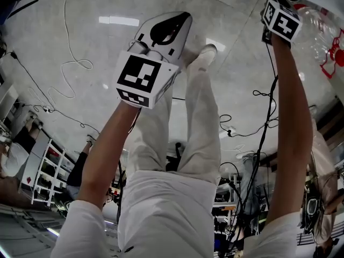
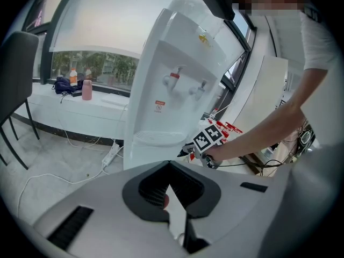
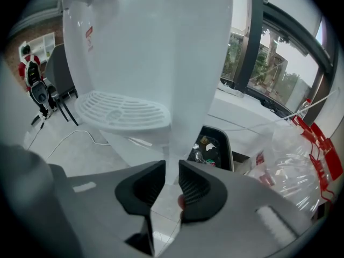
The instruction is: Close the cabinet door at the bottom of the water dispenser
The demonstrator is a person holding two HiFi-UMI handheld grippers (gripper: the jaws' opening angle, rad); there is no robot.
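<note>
The white water dispenser (image 2: pixel 172 90) stands on a pale floor (image 2: pixel 54 160) in front of a window ledge. It has 2 taps above a slotted drip tray (image 3: pixel 123 112).

The right gripper (image 3: pixel 171 168) is at the dispenser's lower front corner, just below the drip tray. Its 2 jaws stand a narrow way apart, with a thin white vertical edge running down between them. This reads as the edge of the cabinet door (image 3: pixel 172 149). The edge fills the gap, and both ribbed pads lie against it. How far the door stands from its frame cannot be made out.

The left gripper (image 2: pixel 169 165) is held back from the dispenser, well apart from the right one and pointing toward it. Its jaw tips meet, and nothing is between them.

Beside the dispenser, on the right gripper's side, a black bin (image 3: pixel 215 144) holds rubbish. Next to the bin lies a clear plastic bag with red print (image 3: pixel 293 160). A white power strip (image 2: pixel 110 155) and its cable lie on the floor near the dispenser's base.
</note>
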